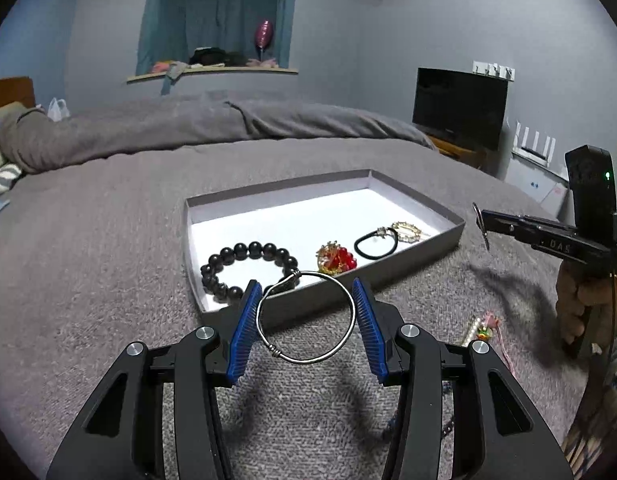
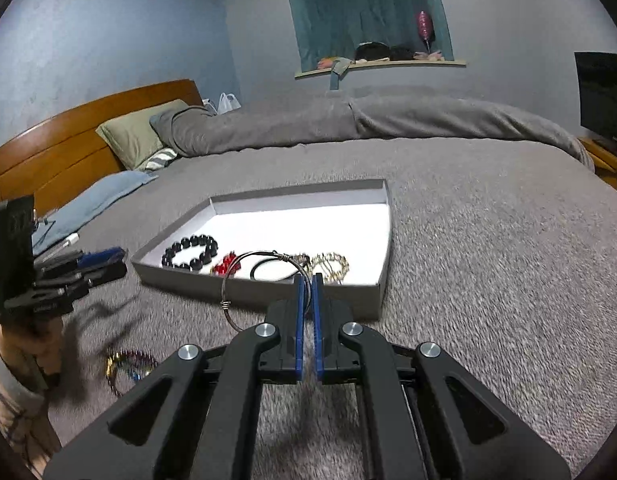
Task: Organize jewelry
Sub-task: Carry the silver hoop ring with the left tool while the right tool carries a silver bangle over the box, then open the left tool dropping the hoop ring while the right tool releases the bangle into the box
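The left gripper (image 1: 304, 322) holds a thin silver wire bangle (image 1: 305, 317) spanning its wide-spread blue pads, just short of the near wall of the shallow grey cardboard tray (image 1: 420, 258) on the grey bed cover (image 1: 88, 264). The right gripper (image 2: 307, 284) is closed on a second silver wire bangle (image 2: 264, 280), also just before the tray's near wall. Inside the tray lie a black bead bracelet (image 1: 248, 266), a red-and-gold ornament (image 1: 334, 260), a black hair tie (image 1: 376, 244) and a gold bracelet (image 1: 406, 232). A multicoloured bead bracelet (image 2: 128, 366) rests on the cover nearer than the tray.
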`<state>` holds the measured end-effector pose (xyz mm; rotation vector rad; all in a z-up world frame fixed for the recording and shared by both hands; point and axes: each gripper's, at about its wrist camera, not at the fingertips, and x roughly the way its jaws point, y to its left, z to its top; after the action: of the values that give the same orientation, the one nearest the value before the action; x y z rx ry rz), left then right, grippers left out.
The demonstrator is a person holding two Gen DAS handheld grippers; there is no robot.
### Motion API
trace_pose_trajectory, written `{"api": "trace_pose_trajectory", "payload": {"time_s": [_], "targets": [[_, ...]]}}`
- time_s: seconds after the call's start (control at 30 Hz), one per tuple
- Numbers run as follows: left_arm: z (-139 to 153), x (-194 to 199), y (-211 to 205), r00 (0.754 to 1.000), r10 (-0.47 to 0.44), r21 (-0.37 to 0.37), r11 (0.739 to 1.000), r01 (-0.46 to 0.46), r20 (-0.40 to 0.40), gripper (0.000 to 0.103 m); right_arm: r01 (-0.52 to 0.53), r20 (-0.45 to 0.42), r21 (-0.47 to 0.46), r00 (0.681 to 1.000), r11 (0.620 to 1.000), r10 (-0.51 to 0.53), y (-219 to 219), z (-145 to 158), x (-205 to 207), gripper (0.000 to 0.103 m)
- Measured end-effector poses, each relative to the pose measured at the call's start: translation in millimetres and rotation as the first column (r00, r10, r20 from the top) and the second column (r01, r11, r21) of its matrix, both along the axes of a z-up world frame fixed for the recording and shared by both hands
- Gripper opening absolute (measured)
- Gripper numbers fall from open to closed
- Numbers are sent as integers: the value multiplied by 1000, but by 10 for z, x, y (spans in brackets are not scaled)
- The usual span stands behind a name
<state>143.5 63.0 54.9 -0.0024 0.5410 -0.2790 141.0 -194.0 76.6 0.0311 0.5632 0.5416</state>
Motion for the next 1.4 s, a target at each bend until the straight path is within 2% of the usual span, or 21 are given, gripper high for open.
{"api": "trace_pose_trajectory", "payload": {"time_s": [0.27,0.5,0.77,0.93,1.1,1.4], "targets": [[63,207,41,1000,20,-42,999,-20,7,48,10,20,-1,1000,1000,-10,97,82,222,4],[150,601,39,999,37,-41,999,-36,16,48,12,7,30,1000,999,-12,176,121,510,4],[145,995,90,998,63,-63,996,-64,-16,48,29,10,1,1000,1000,-29,314,133,868,4],[63,1272,62,995,71,-38,997,-74,-76,48,59,-21,-61,998,996,-60,404,39,1114,4],[-35,1416,21,990,50,-23,998,-54,-135,48,67,-44,-112,996,991,-72,473,-28,1188,4],[-54,1449,-87,988,27,27,999,-23,-152,48,70,-74,-142,994,987,-81,512,-111,1231,4]]}}
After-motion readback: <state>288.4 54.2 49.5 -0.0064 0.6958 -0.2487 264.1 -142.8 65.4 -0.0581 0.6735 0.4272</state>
